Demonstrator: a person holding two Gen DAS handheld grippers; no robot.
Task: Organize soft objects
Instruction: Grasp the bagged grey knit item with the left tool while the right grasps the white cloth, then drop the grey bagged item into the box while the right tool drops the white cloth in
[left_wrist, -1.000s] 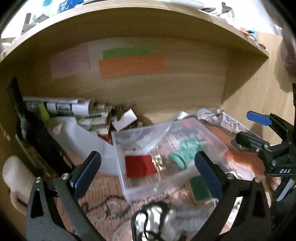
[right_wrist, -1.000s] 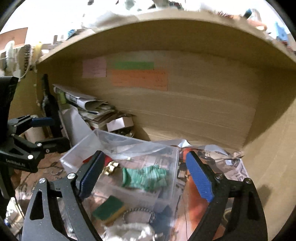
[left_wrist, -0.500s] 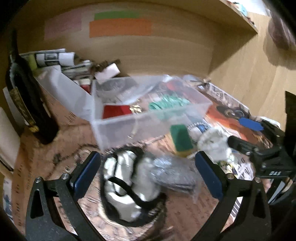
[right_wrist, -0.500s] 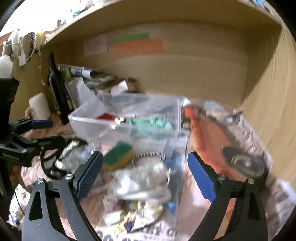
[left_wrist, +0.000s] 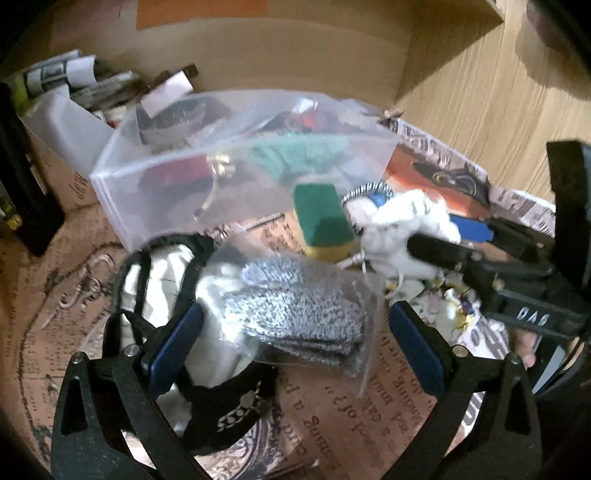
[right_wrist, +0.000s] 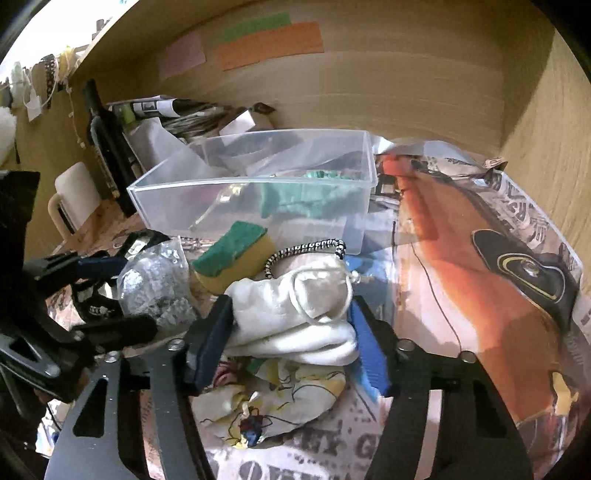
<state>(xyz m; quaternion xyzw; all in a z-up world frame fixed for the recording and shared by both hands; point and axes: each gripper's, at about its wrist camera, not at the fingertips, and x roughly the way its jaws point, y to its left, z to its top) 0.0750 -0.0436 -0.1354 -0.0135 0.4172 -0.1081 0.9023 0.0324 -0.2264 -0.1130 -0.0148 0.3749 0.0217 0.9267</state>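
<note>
Left gripper (left_wrist: 291, 343): fingers spread wide, blue pads on either side of a clear bag holding grey knit fabric (left_wrist: 295, 306). The bag lies between the pads; whether either pad touches it cannot be told, and nothing is clamped. Under and left of the bag: a white bundle with black straps (left_wrist: 155, 280), resting on the printed table cover (left_wrist: 332, 417).

Right gripper (right_wrist: 291, 343): fingers closed in on a white drawstring pouch (right_wrist: 295, 310), one blue pad against each side of it. The pouch bulges up between the pads. Directly below it, nearer the camera, a crumpled printed cloth (right_wrist: 273, 402) with yellow and blue marks, lying on newsprint.

Just beyond the pouch: a black-and-white braided band (right_wrist: 306, 249), and to its left a green-topped yellow sponge (right_wrist: 232, 258). The sponge sits just in front of the clear plastic bin (right_wrist: 255, 192).

Bin contents, seen through the wall: green cloth (right_wrist: 314, 195), something red (left_wrist: 173, 173), a small gold-coloured item (left_wrist: 219, 164); details blurred.

Behind the bin: a stack of papers (right_wrist: 173, 110) against the wooden back panel, with a dark bottle (right_wrist: 107, 147) and a white mug (right_wrist: 74, 199) at far left. Orange, green and pink paper strips (right_wrist: 269, 44) stuck on the panel.
</note>
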